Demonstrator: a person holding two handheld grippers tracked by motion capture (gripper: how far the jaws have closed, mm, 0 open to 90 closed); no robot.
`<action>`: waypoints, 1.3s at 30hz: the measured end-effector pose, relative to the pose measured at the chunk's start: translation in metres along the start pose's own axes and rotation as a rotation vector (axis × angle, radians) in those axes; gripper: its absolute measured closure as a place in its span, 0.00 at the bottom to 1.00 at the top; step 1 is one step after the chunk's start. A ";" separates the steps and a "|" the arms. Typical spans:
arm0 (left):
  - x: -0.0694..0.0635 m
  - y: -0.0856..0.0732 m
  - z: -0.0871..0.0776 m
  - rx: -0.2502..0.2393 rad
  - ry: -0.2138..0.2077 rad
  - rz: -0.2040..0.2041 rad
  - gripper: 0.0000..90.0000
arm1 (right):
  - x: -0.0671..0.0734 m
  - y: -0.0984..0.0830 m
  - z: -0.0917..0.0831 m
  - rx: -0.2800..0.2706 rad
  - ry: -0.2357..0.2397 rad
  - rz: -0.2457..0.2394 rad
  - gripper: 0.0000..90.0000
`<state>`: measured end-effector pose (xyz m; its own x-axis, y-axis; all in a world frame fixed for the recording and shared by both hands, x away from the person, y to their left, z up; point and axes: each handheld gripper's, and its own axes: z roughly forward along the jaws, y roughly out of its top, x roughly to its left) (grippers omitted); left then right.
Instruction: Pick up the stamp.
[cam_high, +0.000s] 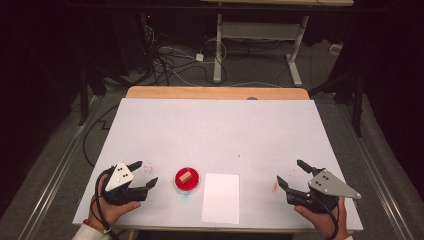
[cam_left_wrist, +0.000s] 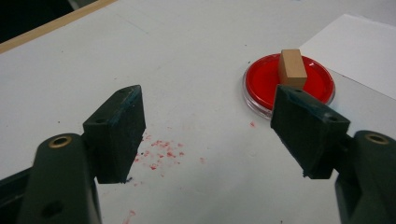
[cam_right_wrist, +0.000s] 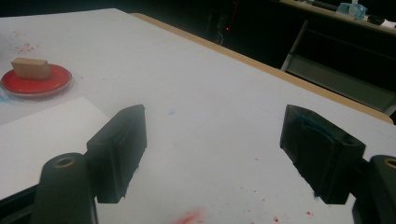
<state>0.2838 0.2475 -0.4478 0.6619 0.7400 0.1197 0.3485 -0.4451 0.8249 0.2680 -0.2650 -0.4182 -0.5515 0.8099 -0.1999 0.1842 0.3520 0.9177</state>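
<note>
Stamp block (cam_high: 186, 176), small and wooden, sits in the red ink dish (cam_high: 187, 179) near the front edge of the desk (cam_high: 215, 130), just left of the white paper sheet (cam_high: 221, 198). Nothing grasped yet. Left hand-held gripper (cam_high: 144, 174) rests on the desk left of the dish, jaws spread wide and empty, tips aimed toward the dish but apart from it. Right hand-held gripper (cam_high: 292, 172) is well apart on the far right side, jaws also wide, empty.

Step, as I judge it: start of the pick, the approach to the block. The left one is nearest, so it looks like the one to go. Next move calls for sliding it right and a bit forward so the jaws straddle the block's narrow sides, above the dish rim, then closing. Risk: a jaw clipping the rim and shoving the dish.

View differences:
- Left gripper view: block (cam_left_wrist: 292, 68) stands off-centre in the dish (cam_left_wrist: 261, 79), behind the right-hand jaw, not between the jaws. Red ink specks (cam_left_wrist: 161, 154) on the desk between the jaws, hardly visible from above.
- Right gripper view: block (cam_right_wrist: 31, 68) and dish (cam_right_wrist: 56, 79) far off at upper left, paper (cam_right_wrist: 42, 135) near the left jaw, a red smear (cam_right_wrist: 191, 217) by the bottom edge.
- High view: both hands, both grey plates, the whole layout, floor cables beyond the desk.
</note>
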 end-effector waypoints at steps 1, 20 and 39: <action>0.001 0.001 0.001 0.015 0.011 0.003 0.29 | -0.001 0.000 0.000 0.003 -0.004 0.005 0.26; 0.010 0.021 -0.007 0.110 -0.013 0.037 0.29 | -0.001 0.007 0.011 -0.011 -0.031 -0.040 0.26; 0.002 0.073 0.021 0.322 -0.158 0.077 0.30 | -0.004 0.008 0.030 0.038 -0.082 -0.077 0.27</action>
<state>0.3249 0.2058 -0.3987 0.7797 0.6225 0.0673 0.4684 -0.6511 0.5972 0.2965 -0.2512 -0.4202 -0.4972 0.8149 -0.2979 0.1752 0.4306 0.8854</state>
